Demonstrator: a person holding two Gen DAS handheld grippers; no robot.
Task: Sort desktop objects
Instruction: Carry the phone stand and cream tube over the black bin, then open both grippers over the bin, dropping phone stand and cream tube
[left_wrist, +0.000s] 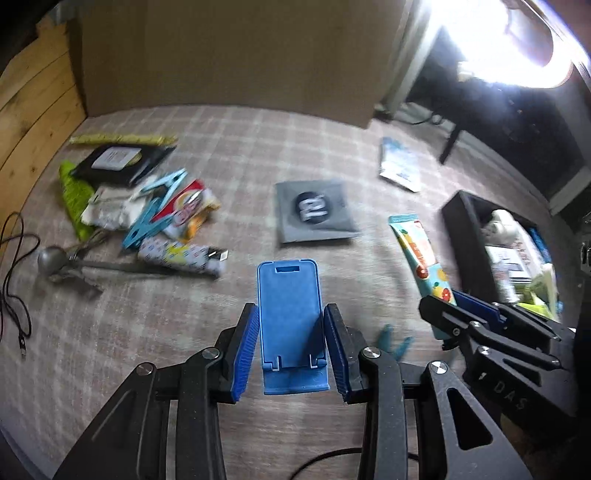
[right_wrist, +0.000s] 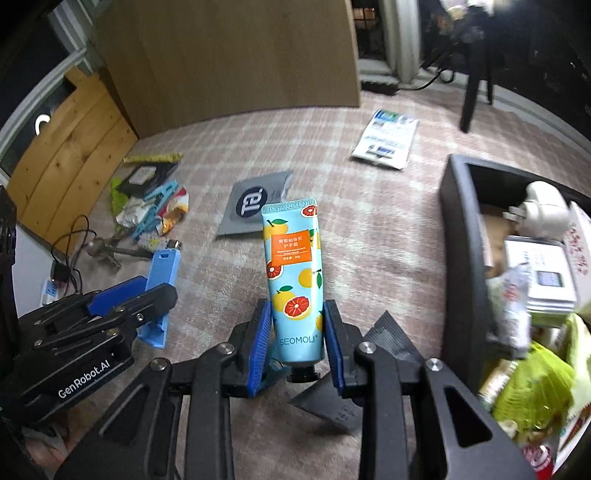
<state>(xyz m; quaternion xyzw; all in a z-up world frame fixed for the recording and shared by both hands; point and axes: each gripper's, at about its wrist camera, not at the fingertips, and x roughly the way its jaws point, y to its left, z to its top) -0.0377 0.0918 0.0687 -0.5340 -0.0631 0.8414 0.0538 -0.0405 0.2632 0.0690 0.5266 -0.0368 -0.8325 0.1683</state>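
Rightward, black bin (right_wrist: 458, 236) crammed with packets; left tongs (left_wrist: 291, 345) gripping phone stand (left_wrist: 290, 314), right tongs (right_wrist: 298, 334) gripping hand-cream tube (right_wrist: 293, 273).

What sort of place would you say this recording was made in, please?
Most likely a room at home, with the sorting done on a surface covered by a pink plaid cloth. A wood-plank panel stands at the left, household clutter lies loose, and a black storage bin holds sorted items.
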